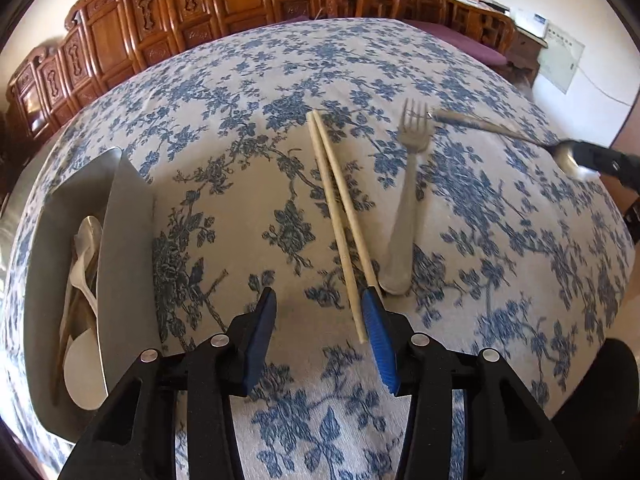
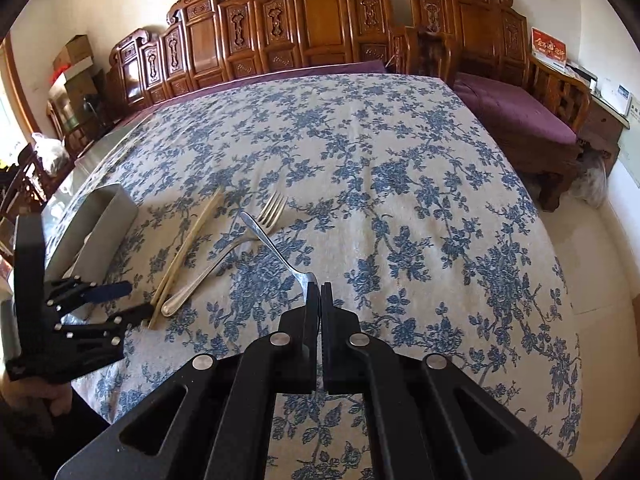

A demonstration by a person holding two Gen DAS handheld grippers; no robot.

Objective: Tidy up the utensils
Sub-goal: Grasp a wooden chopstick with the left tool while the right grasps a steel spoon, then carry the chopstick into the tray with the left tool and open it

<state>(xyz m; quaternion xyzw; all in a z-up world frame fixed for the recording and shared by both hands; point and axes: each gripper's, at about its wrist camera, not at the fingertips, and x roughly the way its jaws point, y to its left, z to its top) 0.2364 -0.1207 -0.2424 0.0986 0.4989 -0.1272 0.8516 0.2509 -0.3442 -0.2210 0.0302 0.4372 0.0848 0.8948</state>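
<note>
My left gripper [image 1: 319, 294] stands open with its blue pads low over the floral tablecloth. The near ends of two wooden chopsticks [image 1: 340, 208] lie by its right pad [image 1: 378, 332]; one end is inside the gap, the other runs behind the pad. A metal fork [image 1: 406, 208] lies just right of the chopsticks. My right gripper [image 2: 319, 285] is shut on the bowl of a metal spoon [image 2: 276, 248], whose handle points away above the table. The left wrist view shows that spoon [image 1: 496, 130] in the air at the right, with the right gripper [image 1: 584, 156] clamped on it.
A steel box [image 1: 128, 240] with white spoons [image 1: 86, 248] and other utensils in it stands left of my left gripper [image 2: 134, 300]. Carved wooden benches [image 2: 320, 20] with purple cushions line the far side. A person's hand [image 2: 56, 396] holds the left tool.
</note>
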